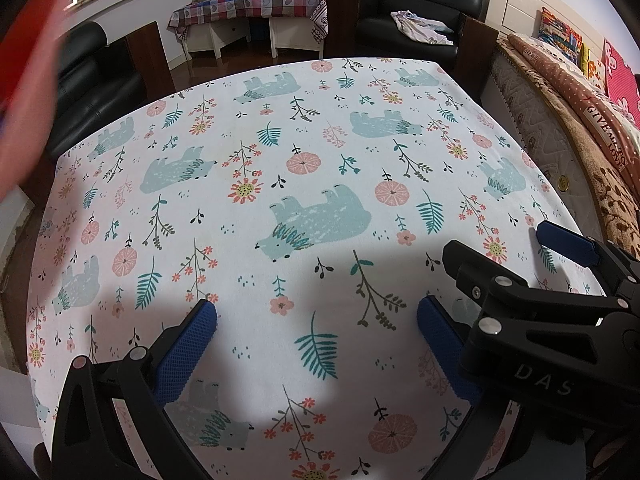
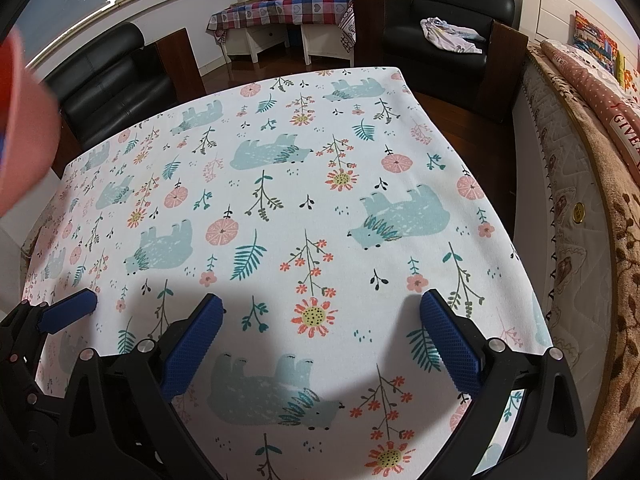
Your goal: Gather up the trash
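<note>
A blurred red object (image 1: pixel 28 80), too smeared to identify, is filling the 9 to 10 o'clock edge of both views, above the table's left side; whether it is the trash cannot be told. The left gripper (image 1: pixel 316 344) is hovering over the bear-and-flower tablecloth (image 1: pixel 304 128), blue pads (image 1: pixel 184 356) spread wide and gripping nothing. The right gripper (image 2: pixel 320 344) is hanging beside it at 3 o'clock, equally wide apart and empty. A black armchair (image 2: pixel 448 28) is standing at 1 o'clock past the table.
</note>
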